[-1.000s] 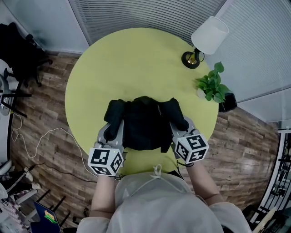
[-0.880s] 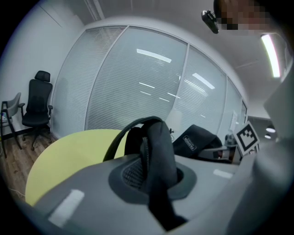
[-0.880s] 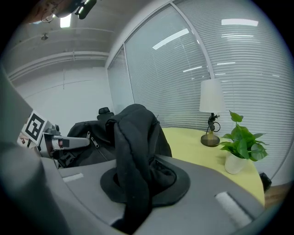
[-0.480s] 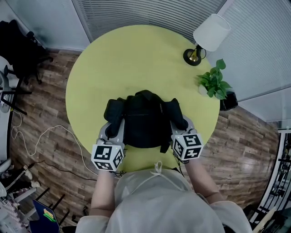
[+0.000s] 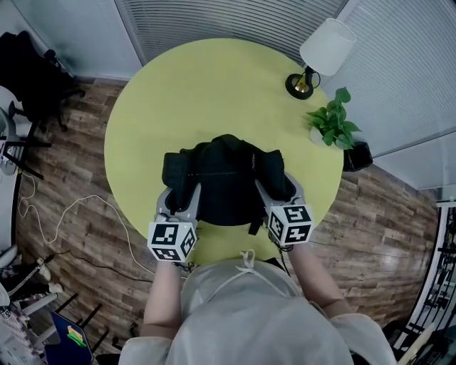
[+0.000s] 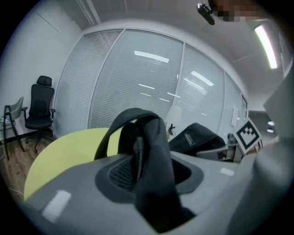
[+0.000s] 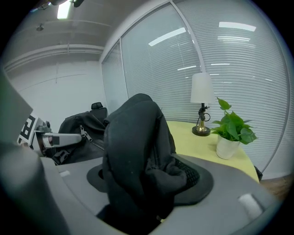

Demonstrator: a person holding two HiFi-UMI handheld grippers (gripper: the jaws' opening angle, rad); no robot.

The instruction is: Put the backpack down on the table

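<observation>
Black backpack [image 5: 226, 182] down on the near part of the round yellow-green surface [image 5: 199, 85], body lying between the two grippers. Contents hidden; zip pulls [image 7: 82, 133] hanging on the side seen from the right gripper view.

Left gripper [image 5: 178, 201] at the pack's left edge, fingers just opened a little and now narrowly apart. Between them, standing upright, the left shoulder strap [image 6: 150, 151], slack rather than pinched.

Right gripper [image 5: 276, 194] at the pack's right edge, fingers also just opened, and wider. In the gap, bunched and loose, the right shoulder strap [image 7: 135, 151], with pad mesh showing on either side of it.

At the far right of the surface, well apart from the pack: a table lamp [image 5: 324, 53] with a white shade on a dark round base. Near it, closer to the person, a leafy green plant [image 5: 332, 122] growing in a small white pot [image 7: 228, 148].

Off the surface, a black office chair [image 6: 40, 108] on the wood floor [image 5: 71, 178], close to the slatted blinds [image 5: 214, 21].
</observation>
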